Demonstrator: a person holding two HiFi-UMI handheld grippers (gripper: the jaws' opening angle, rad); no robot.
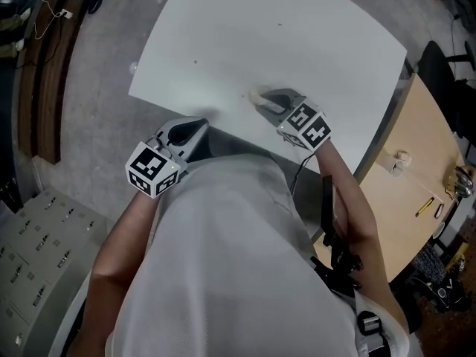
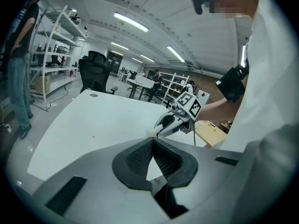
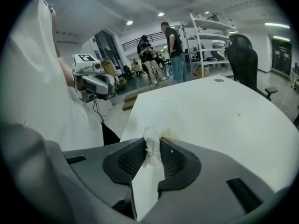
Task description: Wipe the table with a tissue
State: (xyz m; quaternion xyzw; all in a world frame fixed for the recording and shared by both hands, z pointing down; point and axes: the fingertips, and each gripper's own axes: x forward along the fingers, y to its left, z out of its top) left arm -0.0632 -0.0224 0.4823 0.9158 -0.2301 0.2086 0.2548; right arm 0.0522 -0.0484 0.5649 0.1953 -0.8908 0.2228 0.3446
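The tissue (image 3: 150, 149) is clamped by the right gripper (image 1: 265, 103), with the table (image 1: 297, 36) spread ahead of its tips; the left gripper (image 1: 196, 129) is seen closed and empty.

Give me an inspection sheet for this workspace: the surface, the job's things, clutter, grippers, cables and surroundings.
Surface: white table, bare apart from a few tiny dark specks.
Job's things: crumpled white tissue, pinched in the right gripper.
Clutter: nothing seen on the table.
Grippers: right gripper shut on the tissue, over the table's near part; left gripper shut and empty, by the near edge.
Cables: dark cable hanging from the right gripper.
Surroundings: wooden desk beside the table, office chair, shelving, people standing in the background.
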